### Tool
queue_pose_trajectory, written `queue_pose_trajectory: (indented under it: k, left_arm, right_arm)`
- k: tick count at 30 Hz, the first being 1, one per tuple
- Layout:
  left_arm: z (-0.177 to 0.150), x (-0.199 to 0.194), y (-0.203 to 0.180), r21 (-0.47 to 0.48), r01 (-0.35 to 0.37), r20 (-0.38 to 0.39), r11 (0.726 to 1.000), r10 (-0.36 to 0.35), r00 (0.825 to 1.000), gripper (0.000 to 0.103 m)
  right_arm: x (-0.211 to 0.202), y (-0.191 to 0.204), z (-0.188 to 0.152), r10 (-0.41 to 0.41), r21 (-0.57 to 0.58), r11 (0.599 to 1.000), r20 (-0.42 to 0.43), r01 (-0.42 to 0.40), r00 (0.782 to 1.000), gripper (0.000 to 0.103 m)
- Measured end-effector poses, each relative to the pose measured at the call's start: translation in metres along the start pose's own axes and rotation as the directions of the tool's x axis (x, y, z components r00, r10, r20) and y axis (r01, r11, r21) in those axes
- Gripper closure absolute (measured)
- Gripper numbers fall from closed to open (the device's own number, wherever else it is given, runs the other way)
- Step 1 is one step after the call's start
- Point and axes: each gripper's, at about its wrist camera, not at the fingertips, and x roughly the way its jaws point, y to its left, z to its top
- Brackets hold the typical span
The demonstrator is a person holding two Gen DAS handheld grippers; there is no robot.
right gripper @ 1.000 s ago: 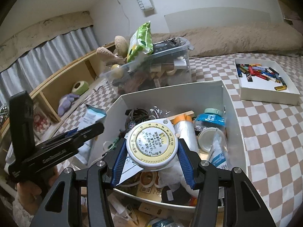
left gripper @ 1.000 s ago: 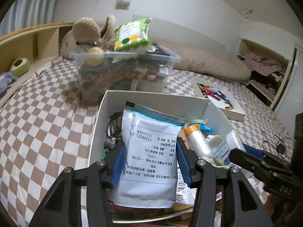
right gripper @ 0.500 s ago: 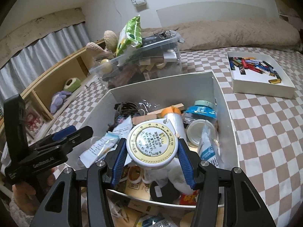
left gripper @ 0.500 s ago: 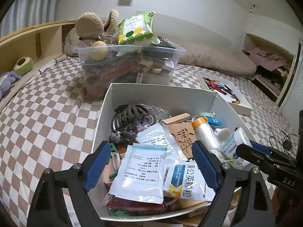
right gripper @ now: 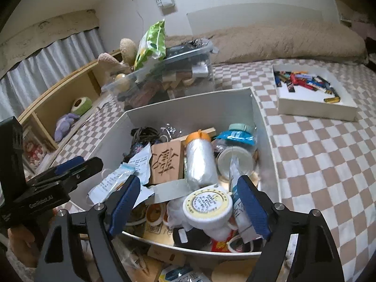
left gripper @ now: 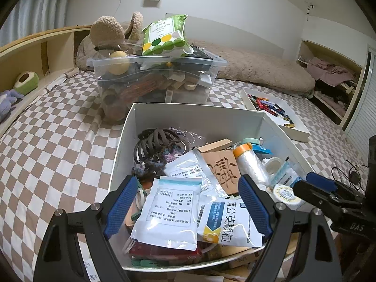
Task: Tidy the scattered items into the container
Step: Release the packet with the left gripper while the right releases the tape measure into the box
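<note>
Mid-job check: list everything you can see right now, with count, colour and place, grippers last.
white box: one, white, on the checked bed, nearest the cameras
blue-topped pouch: one, white, in the box, front left
round tape measure: one, white and yellow, in the box, front right
wooden plaque: one, brown, carved, box centre
film roll: one, clear with orange cap, beside the plaque
hair claw: one, brown, box back left
clear bin: one, transparent, behind the box, heaped
green packet: one, atop the bin
tray: one, white, holding coloured bits, to the right
left gripper: open, nothing gripped
right gripper: jaws opening, pads clear of the tape measure
</note>
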Motion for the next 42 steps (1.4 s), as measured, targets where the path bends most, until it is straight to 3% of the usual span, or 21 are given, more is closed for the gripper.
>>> queue_pose_trajectory:
  k: [5, 9, 15, 17, 19, 25, 42]
  left_arm:
    - [-0.0008, -0.0009, -0.0001, 0.000, 0.001, 0.002, 1.000, -0.001, 1.000, 0.015]
    - [-0.0007, -0.0007, 0.0001, 0.004, 0.001, 0.001, 1.000, -0.001, 1.000, 0.015]
    - [-0.0007, -0.0005, -0.0005, 0.010, 0.002, -0.001, 1.000, -0.002, 1.000, 0.015]
    - [-0.0012, -0.0002, -0.0014, 0.019, 0.001, -0.003, 1.000, -0.001, 1.000, 0.013]
    - [-0.0018, -0.0003, -0.0012, 0.019, -0.002, -0.002, 1.000, 0.002, 1.000, 0.006]
    - [-0.0021, -0.0009, -0.0014, 0.020, -0.009, 0.001, 1.000, 0.009, 1.000, 0.000]
    - [-0.0049, 0.0019, -0.0059, 0.040, -0.042, -0.019, 0.998, 0.043, 0.999, 0.000]
  right_arm:
    - [-0.0003, 0.0002, -0.0002, 0.002, -0.012, 1.000, 0.001, -0.002, 1.000, 0.018]
    - [-0.0014, 0.0030, -0.0002, -0.015, -0.043, 0.999, 0.012, 0.016, 1.000, 0.007]
    - [-0.0016, 0.0032, 0.0001, -0.032, -0.049, 0.998, 0.016, 0.033, 0.999, 0.005]
    - [-0.0017, 0.0037, -0.0002, -0.050, -0.060, 0.997, 0.033, 0.052, 0.998, 0.000]
    - [-0.0016, 0.0036, -0.0002, -0.067, -0.069, 0.995, 0.041, 0.070, 0.997, 0.000]
    - [-0.0011, 0.0019, 0.0003, -0.074, -0.071, 0.994, 0.045, 0.077, 0.996, 0.000]
    - [-0.0009, -0.0023, 0.0000, -0.082, -0.060, 0.995, 0.040, 0.084, 0.996, 0.000]
